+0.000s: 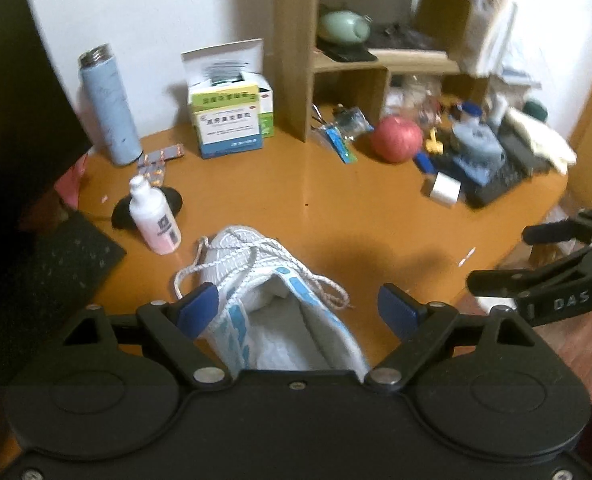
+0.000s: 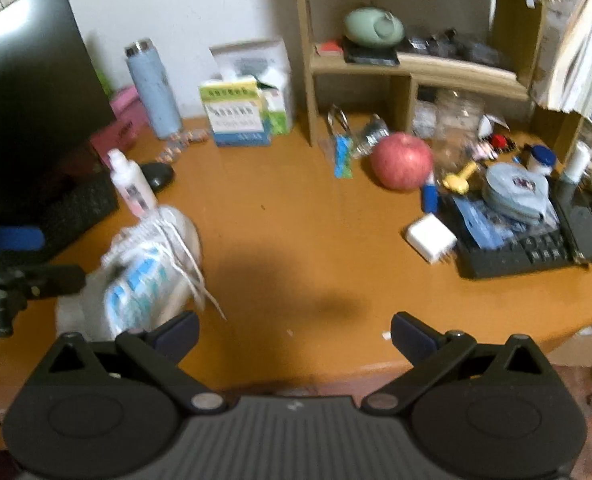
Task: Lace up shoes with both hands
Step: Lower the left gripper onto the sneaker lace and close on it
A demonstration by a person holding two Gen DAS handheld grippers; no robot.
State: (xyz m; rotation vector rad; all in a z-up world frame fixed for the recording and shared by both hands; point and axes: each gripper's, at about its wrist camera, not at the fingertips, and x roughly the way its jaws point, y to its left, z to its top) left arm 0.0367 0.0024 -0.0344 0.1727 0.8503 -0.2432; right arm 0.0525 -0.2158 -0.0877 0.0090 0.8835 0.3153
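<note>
With released fingers, the left gripper point(image 1: 298, 312) straddles the shoe's point(image 1: 271, 304) heel to reach its loose laces point(image 1: 251, 258), while the right gripper point(image 2: 293, 334) waits beside the shoe, fingers likewise released.

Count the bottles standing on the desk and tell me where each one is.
2. The blue flask stands at the back left near the wall. The white bottle with the pink base stands nearer, just left of the shoe. The cluttered right side may hide more.

left gripper point(image 1: 300, 312) | jaws stood wide apart, blue pads point(image 1: 197, 310) facing inward, gripping nothing, pointed forward and down | right gripper point(image 2: 293, 338) | jaws likewise spread wide, nothing between them, held level beside the left, well apart
</note>
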